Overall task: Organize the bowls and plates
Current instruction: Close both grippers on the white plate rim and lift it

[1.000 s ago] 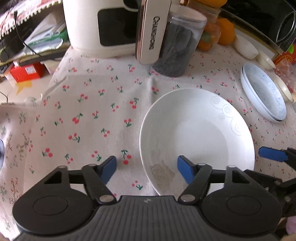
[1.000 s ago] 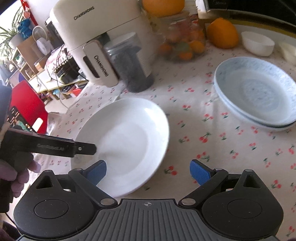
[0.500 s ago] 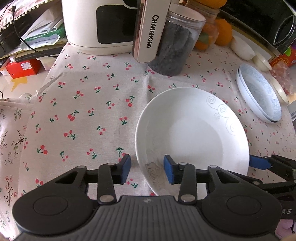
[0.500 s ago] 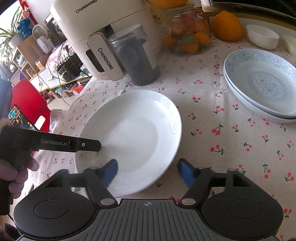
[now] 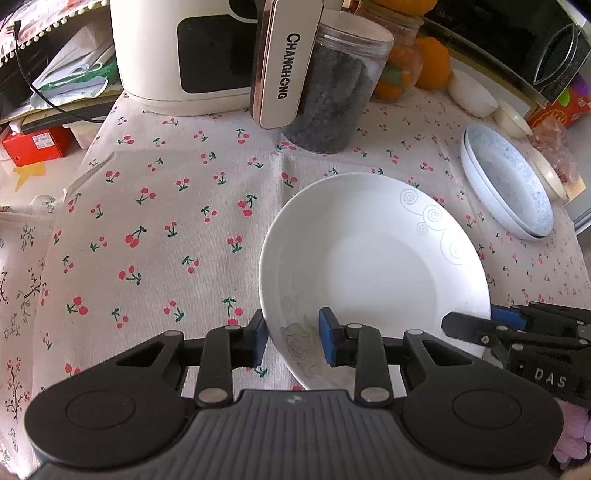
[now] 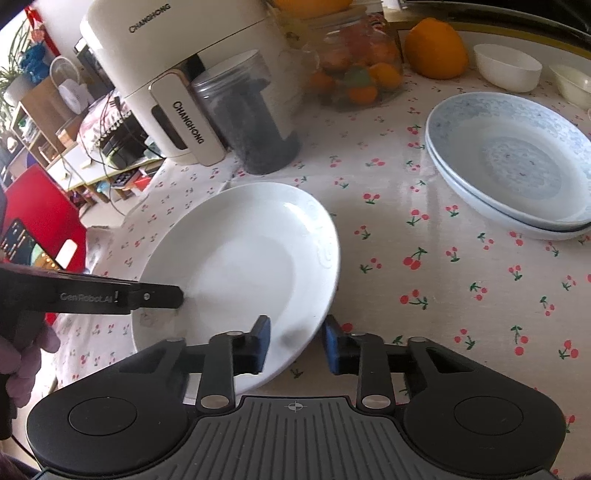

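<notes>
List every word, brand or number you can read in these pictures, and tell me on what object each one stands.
"CHANGHONG": on the handle of the white appliance, and again on its top.
"GenRobot.AI": on the left gripper, seen from the right wrist.
"DAS": on the right gripper, seen from the left wrist; the rest is cut off.
Red box: its label is too small to read.
Red package: its print is blurred.

Bright soft daylight, glare on the white plate (image 6: 240, 258), faint shadows, strong fisheye bending at edges, slightly hazy
</notes>
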Demonstrator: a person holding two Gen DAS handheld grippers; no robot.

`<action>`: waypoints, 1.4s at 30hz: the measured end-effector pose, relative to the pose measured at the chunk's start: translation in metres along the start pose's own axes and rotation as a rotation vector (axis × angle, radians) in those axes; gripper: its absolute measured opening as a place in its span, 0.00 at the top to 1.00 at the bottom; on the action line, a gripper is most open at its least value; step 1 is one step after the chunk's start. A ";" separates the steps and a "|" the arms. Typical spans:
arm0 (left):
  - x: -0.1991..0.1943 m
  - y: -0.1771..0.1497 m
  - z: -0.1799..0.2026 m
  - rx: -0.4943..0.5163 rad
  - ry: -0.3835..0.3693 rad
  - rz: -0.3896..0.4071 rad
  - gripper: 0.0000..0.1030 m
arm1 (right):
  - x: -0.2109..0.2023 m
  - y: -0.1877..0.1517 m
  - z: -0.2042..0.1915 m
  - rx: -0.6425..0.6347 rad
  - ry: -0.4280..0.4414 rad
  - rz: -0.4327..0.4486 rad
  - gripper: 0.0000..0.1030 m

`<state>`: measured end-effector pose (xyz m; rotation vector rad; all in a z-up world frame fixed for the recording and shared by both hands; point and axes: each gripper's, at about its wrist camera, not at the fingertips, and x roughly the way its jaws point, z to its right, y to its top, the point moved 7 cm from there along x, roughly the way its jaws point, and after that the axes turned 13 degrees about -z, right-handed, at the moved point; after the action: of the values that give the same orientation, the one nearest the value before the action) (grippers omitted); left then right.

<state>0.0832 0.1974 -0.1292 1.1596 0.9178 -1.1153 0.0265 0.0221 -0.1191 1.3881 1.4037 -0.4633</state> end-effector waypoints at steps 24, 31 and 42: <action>-0.025 0.016 0.020 0.011 -0.106 0.129 0.77 | -0.033 0.017 0.022 0.039 0.002 0.091 0.78; -0.031 0.021 0.034 0.022 -0.126 0.151 0.77 | -0.044 0.020 0.034 0.060 0.007 0.110 0.78; -0.036 0.035 0.068 0.036 -0.180 0.177 0.78 | -0.064 0.028 0.070 0.120 0.018 0.139 0.78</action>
<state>0.1094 0.1378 -0.0746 1.1263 0.6467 -1.0759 0.0641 -0.0603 -0.0798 1.5792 1.3009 -0.4504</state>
